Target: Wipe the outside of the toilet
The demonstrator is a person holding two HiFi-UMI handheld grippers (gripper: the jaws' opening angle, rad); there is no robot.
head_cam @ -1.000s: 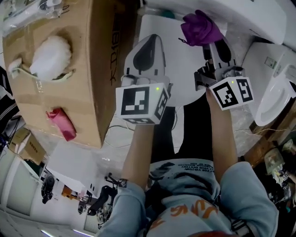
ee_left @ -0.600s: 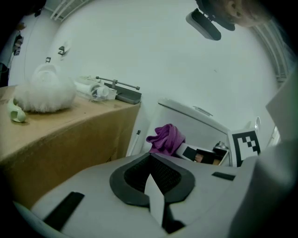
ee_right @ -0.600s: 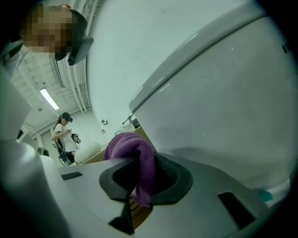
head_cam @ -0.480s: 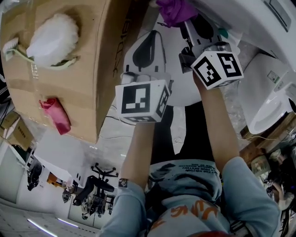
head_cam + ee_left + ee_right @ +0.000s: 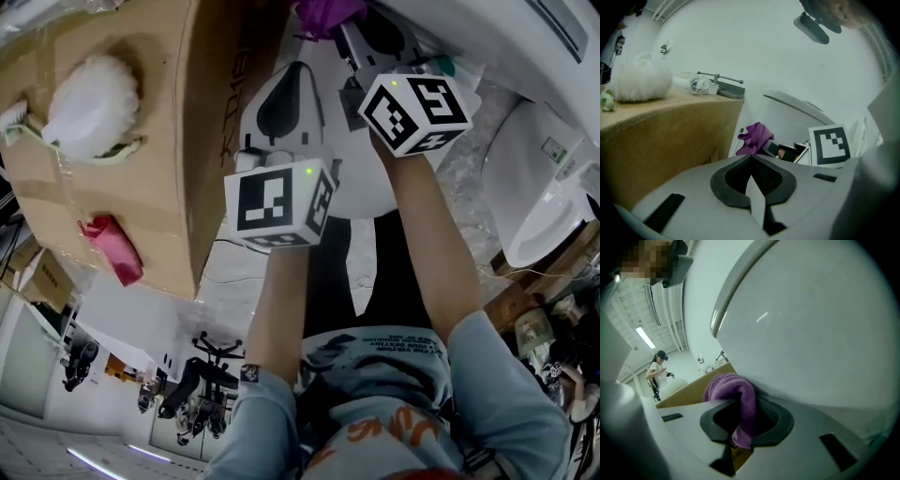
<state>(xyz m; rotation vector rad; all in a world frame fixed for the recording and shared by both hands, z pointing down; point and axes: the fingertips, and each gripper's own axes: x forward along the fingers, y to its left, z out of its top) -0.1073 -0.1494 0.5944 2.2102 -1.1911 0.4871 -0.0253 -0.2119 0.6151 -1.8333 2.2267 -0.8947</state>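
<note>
Right gripper point(image 5: 742, 425): clamped on purple cloth point(image 5: 735, 392), touching toilet point(image 5: 811, 333). Left gripper point(image 5: 751, 183): jaws together, empty. Advised: firm contact, overlapping strokes following curve.

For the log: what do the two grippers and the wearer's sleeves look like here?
The left gripper and right gripper have pale grey moulded shells with black slots and dark, textured pads. Each carries a white marker cube printed with black squares and showing a small green light. The person wears short light blue sleeves; the shirt has orange and dark print.
</note>
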